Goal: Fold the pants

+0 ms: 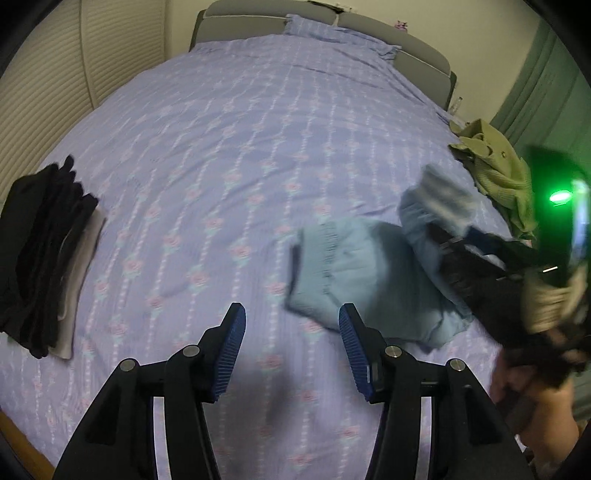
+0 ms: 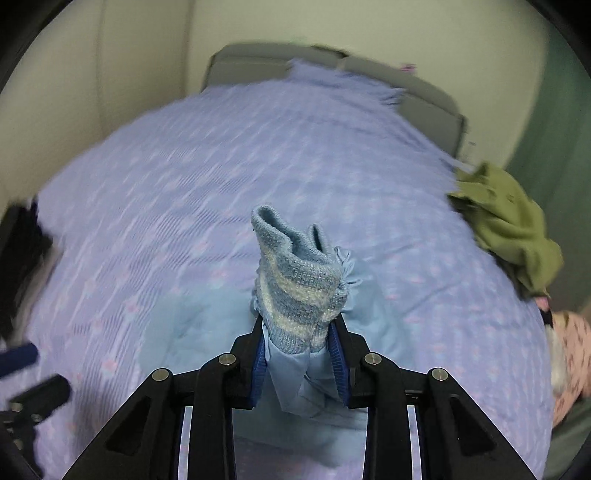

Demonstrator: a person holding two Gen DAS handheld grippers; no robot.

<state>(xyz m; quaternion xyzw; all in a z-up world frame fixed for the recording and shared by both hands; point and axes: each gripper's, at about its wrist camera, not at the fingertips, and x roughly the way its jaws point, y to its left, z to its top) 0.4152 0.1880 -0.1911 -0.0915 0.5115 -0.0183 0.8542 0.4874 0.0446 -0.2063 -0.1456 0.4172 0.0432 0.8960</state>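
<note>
Light blue pants [image 1: 369, 280] lie partly folded on the purple bedspread [image 1: 221, 166], right of centre. My right gripper [image 2: 301, 332] is shut on their striped knit cuff [image 2: 299, 284] and blue fabric, lifting that end above the bed; it shows from the side in the left wrist view [image 1: 476, 269]. The rest of the pants [image 2: 192, 317] trails on the bed below. My left gripper [image 1: 291, 332] is open and empty, hovering above the bed just left of the pants.
A stack of folded dark clothes [image 1: 44, 251] sits at the bed's left edge. An olive green garment [image 1: 498, 173] lies crumpled at the right edge, also in the right wrist view [image 2: 509, 221]. A pink patterned garment [image 2: 569, 354] is beside it. A pillow [image 1: 332, 33] rests at the headboard.
</note>
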